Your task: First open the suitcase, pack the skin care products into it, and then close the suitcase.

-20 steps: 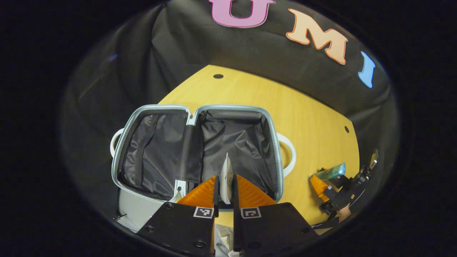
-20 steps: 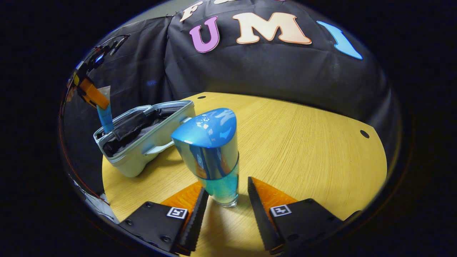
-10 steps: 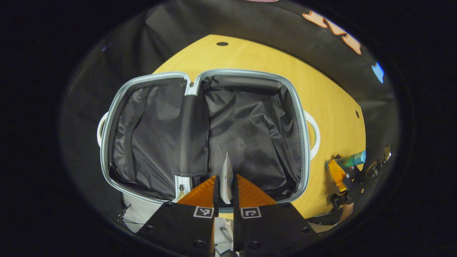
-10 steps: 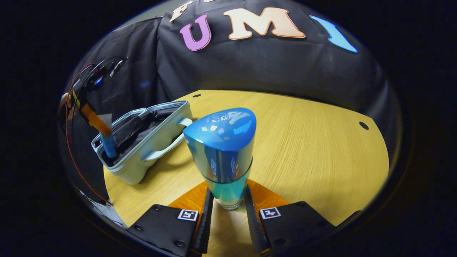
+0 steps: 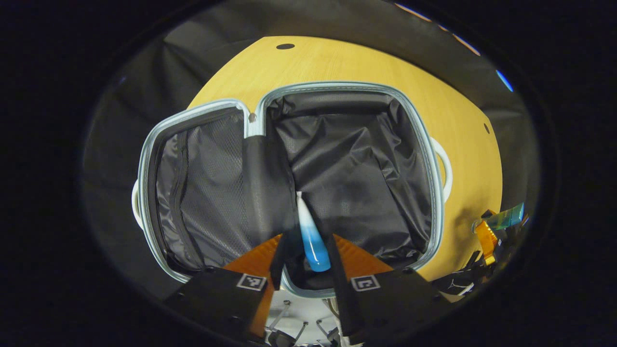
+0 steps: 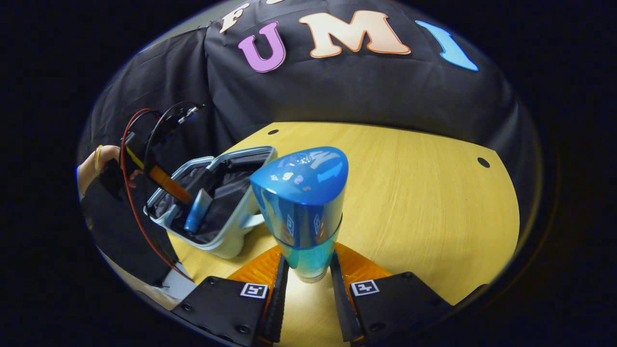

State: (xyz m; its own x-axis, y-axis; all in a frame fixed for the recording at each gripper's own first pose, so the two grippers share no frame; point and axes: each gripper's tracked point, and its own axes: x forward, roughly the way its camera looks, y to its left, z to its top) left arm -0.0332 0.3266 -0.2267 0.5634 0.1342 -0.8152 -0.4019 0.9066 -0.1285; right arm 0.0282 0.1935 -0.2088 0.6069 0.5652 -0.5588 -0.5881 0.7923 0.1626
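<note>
**Wood bench, open suitcase, one tube inside, bottle clamped**

Wood-grain bench (image 6: 409,193) carries the suitcase (image 5: 424,144), which lies open with both black-lined halves facing up.

1. Left claw (image 5: 304,253): I see its fingers spread apart above the near edge of the right half. The tube (image 5: 311,238), white at the far tip and blue toward the near end, lies between them inside that half. I see a gap on each side of the tube, so I read it as not pinched.
2. Right claw (image 6: 306,284): I see both fingers pressed against the clear lower part of the bottle (image 6: 301,202), which stands upright with its blue cap on top. Whether its base touches the bench, I cannot tell.
3. In the right gripper view, the suitcase sits just left of the bottle, and the left claw reaches down into it beside the tube. A hand (image 6: 96,164) holds that gripper at the far left.
4. In the left gripper view, the right claw and bottle appear at the right edge, near the suitcase.
</note>
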